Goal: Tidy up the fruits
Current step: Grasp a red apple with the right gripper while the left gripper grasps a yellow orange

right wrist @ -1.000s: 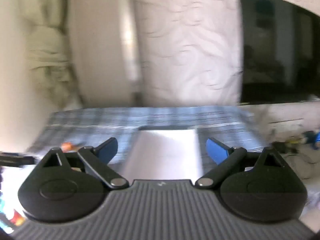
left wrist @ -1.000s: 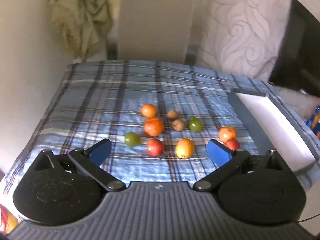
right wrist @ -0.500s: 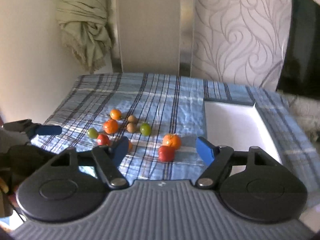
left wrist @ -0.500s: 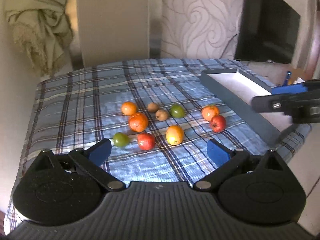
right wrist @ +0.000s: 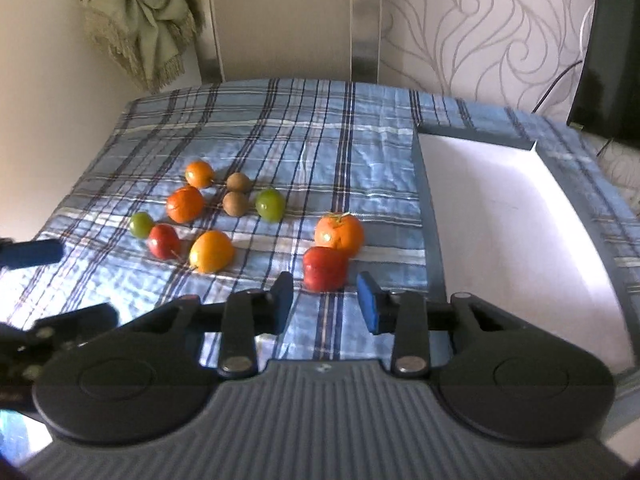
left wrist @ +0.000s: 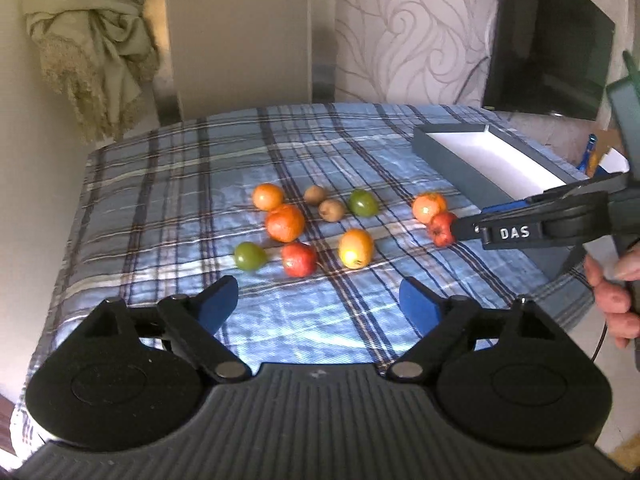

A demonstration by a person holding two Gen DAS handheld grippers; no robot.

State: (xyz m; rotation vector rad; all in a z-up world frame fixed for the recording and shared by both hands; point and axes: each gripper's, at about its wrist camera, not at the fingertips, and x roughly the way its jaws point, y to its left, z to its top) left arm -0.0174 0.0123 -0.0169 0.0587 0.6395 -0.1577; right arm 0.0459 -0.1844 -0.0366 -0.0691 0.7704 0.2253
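Several fruits lie on the blue plaid cloth (left wrist: 168, 184): oranges, red apples, green fruits and two brown kiwis. My right gripper (right wrist: 325, 305) is open, its jaws partly narrowed, just in front of a red apple (right wrist: 324, 269) that sits beside an orange (right wrist: 339, 232). In the left wrist view the right gripper (left wrist: 460, 226) reaches in from the right and its tip meets that red apple (left wrist: 440, 228). My left gripper (left wrist: 318, 305) is open and empty, held above the near cloth, short of another red apple (left wrist: 298, 259).
A grey tray with a white inside (right wrist: 500, 216) lies at the right of the cloth; it also shows in the left wrist view (left wrist: 496, 164). A dark screen (left wrist: 548, 44) stands at the back right. A beige cloth (left wrist: 92, 36) hangs at the back left.
My right gripper swung from facing the tray to the fruits, came down close to the right red apple, and its jaws narrowed. My left gripper's view turned left and steadied.
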